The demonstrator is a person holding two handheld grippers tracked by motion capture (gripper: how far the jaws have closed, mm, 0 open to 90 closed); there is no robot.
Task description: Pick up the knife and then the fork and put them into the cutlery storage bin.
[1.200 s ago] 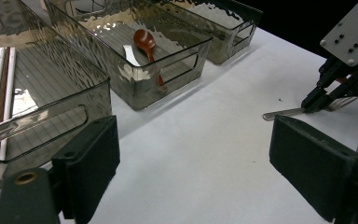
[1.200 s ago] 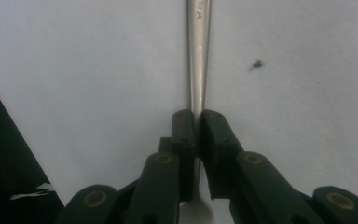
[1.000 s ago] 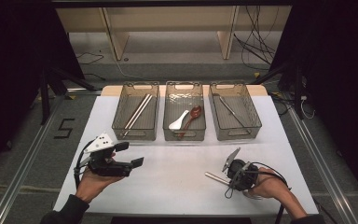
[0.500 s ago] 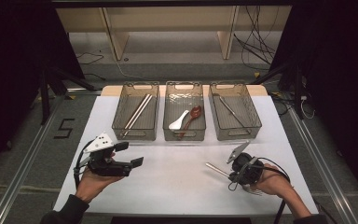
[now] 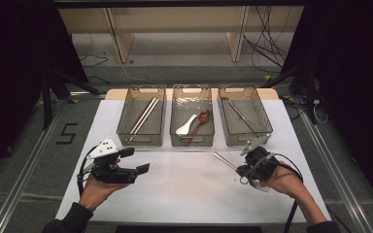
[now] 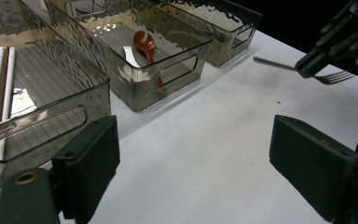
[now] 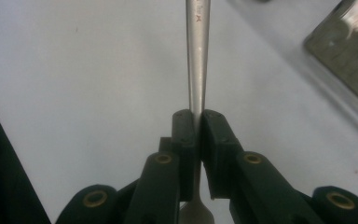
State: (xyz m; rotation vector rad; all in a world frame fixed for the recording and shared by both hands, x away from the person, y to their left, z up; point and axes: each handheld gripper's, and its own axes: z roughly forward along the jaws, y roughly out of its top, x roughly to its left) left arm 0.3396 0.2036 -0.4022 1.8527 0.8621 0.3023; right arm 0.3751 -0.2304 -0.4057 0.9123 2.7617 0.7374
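My right gripper (image 5: 245, 168) hovers over the white table (image 5: 189, 194) at the front right, just before the right bin. It is shut on a metal fork (image 5: 223, 160), whose handle sticks out to the upper left while the tines (image 5: 261, 185) show below the hand. In the right gripper view the two pads clamp the fork's handle (image 7: 198, 56), and my right gripper (image 7: 199, 126) is well above the table. My left gripper (image 5: 136, 160) is held at the front left, open and empty. In the left gripper view its jaws stand wide apart, and the fork (image 6: 279, 64) shows at the far right.
Three smoky clear bins stand in a row at the back. The left bin (image 5: 124, 127) holds chopsticks (image 5: 143, 116). A white spoon (image 5: 187, 126) and a red spoon (image 5: 201, 119) lie in the middle bin (image 5: 190, 141). A metal utensil (image 5: 240, 115) lies in the right bin (image 5: 267, 127).
My right gripper has lifted the fork off the table and carried it a little toward the right bin. The left gripper has stayed in place.
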